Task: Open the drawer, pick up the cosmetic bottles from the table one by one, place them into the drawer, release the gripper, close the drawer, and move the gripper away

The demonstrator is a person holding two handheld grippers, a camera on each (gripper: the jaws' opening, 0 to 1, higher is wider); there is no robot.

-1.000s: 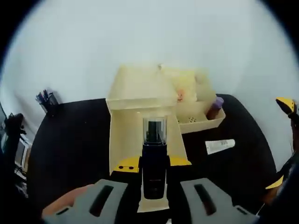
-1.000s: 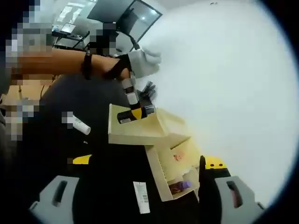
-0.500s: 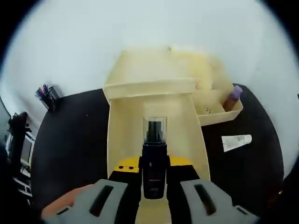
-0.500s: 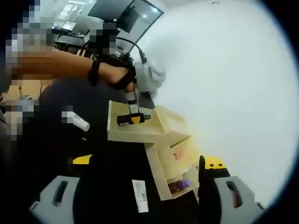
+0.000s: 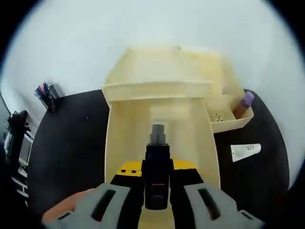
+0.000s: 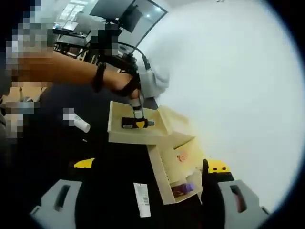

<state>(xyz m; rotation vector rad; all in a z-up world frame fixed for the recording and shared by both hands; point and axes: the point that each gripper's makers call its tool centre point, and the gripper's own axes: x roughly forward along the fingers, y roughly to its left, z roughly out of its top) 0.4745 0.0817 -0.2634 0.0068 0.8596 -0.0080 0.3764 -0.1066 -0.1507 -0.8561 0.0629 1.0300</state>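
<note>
Gripping the black cosmetic bottle (image 5: 157, 167) firmly, my left gripper (image 5: 156, 191) hung over the open drawer (image 5: 116, 143), ready for release, while my right gripper (image 6: 143, 205) waited open nearby.

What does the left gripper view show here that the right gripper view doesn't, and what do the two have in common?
Left gripper view: a pen holder at the table's far left, and the left gripper close up, shut on a black bottle over the open drawer.

Right gripper view: the person's arm, a second white tube beyond the drawer, and the open right gripper.

Both: the cream organizer, the drawer, the held bottle, the purple-capped bottle and one white tube.
</note>
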